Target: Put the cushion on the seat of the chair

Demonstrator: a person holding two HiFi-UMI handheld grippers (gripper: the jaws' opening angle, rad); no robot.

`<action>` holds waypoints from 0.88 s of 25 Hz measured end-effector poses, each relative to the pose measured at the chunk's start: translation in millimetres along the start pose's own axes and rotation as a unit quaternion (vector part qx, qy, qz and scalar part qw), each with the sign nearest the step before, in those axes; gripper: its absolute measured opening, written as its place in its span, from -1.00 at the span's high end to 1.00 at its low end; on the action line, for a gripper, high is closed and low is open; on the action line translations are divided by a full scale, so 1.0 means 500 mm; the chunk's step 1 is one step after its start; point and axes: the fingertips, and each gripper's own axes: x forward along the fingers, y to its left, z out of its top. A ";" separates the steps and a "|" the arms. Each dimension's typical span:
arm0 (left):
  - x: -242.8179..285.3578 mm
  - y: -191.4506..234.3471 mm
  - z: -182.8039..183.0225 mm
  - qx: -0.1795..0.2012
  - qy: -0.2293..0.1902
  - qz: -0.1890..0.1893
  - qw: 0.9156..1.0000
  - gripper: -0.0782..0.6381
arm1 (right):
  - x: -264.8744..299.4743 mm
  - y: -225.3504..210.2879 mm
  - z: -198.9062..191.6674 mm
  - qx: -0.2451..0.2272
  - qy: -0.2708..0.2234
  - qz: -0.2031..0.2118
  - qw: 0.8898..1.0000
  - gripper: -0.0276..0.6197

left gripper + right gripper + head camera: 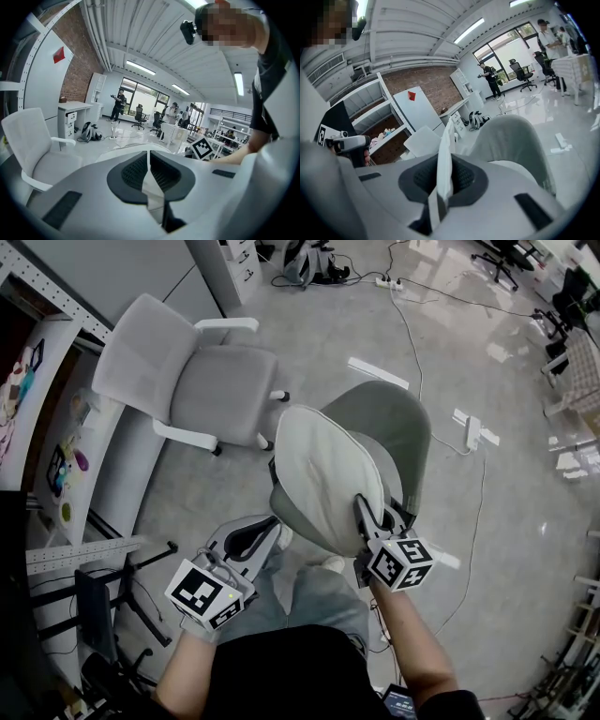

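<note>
Cushion, off-white rounded fabric (323,474), hung tilted on edge above the seat of the grey-green shell chair (398,423), its upper side leaning toward the backrest and not lying flat. Right gripper (366,512) had its fingers clamped on the cushion's near rim, with the thin edge standing up between them. Left gripper (269,531) pinched the lower left rim in the same way. White armed office chair (187,381) stood apart on the grey floor (506,521).
</note>
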 end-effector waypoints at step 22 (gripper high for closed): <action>0.042 -0.035 -0.029 -0.004 0.015 -0.020 1.000 0.74 | -0.002 -0.044 -0.110 0.130 0.044 0.014 0.991 0.81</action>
